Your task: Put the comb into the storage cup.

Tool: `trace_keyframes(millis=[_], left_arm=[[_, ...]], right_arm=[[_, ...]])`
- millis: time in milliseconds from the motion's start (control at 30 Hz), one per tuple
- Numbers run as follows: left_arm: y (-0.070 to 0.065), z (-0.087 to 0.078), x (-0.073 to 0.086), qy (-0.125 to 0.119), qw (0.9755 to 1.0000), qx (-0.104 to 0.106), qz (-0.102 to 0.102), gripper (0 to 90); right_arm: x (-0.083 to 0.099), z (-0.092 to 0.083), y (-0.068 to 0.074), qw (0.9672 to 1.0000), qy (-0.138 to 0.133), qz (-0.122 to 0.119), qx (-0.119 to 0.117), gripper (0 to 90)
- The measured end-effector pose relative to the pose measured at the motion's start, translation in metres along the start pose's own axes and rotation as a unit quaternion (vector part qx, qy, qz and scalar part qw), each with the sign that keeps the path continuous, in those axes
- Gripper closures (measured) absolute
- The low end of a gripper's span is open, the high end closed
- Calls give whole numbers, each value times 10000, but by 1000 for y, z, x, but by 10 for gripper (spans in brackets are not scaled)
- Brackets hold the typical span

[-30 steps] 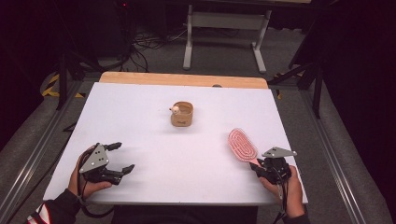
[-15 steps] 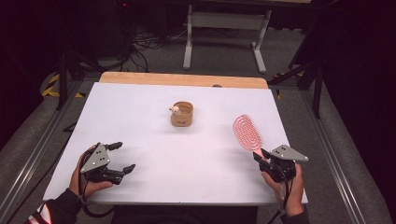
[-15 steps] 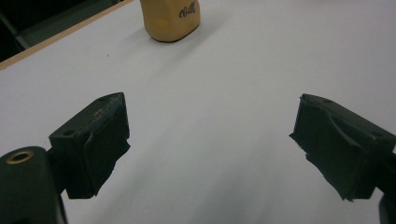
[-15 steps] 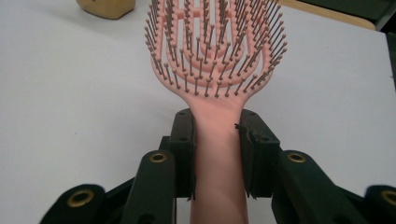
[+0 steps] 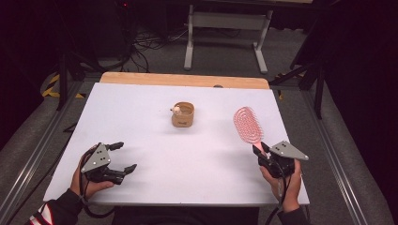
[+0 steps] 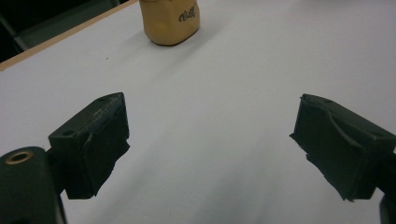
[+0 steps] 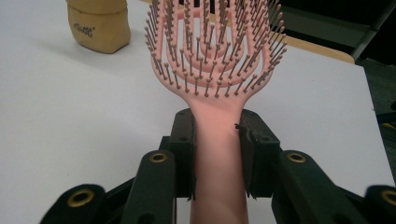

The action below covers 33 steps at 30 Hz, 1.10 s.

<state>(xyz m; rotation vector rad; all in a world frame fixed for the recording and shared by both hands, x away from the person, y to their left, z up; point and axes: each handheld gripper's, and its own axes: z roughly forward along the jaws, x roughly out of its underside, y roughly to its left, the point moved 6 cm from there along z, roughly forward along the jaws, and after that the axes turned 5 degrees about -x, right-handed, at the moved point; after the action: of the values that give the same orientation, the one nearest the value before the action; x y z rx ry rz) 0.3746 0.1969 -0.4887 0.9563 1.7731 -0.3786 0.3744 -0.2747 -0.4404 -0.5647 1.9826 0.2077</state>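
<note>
On the white table (image 5: 155, 98), near the middle, sits a small tan holder (image 5: 183, 115) with dark lettering on its side and a little figure at its rim (can't make out what it is). My right gripper (image 5: 261, 152) is near the front right corner, jaws clamped on the handle of the pink hairbrush (image 5: 248, 125); brush head is lifted off the table, pointing away from me, bristles toward the camera in the right gripper view. My left gripper (image 5: 123, 156) rests near the front left corner, jaws spread wide, nothing between them, well apart from the holder.
</note>
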Motion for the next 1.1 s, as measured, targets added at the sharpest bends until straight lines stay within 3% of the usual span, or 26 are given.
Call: trace_keyframes(millis=[367, 667, 1100], left_arm=[[0, 2, -1, -4, 10000, 25, 19, 115], [-1, 3, -1, 10, 10000, 29, 43, 115], [-1, 9, -10, -119, 9999, 39, 21, 115]], right_arm=[[-15, 8, 1, 9988, -451, -57, 176, 696], [-30, 20, 10, 9951, -914, -343, 180, 696], [-49, 53, 51, 9898, -1177, -795, -85, 696]])
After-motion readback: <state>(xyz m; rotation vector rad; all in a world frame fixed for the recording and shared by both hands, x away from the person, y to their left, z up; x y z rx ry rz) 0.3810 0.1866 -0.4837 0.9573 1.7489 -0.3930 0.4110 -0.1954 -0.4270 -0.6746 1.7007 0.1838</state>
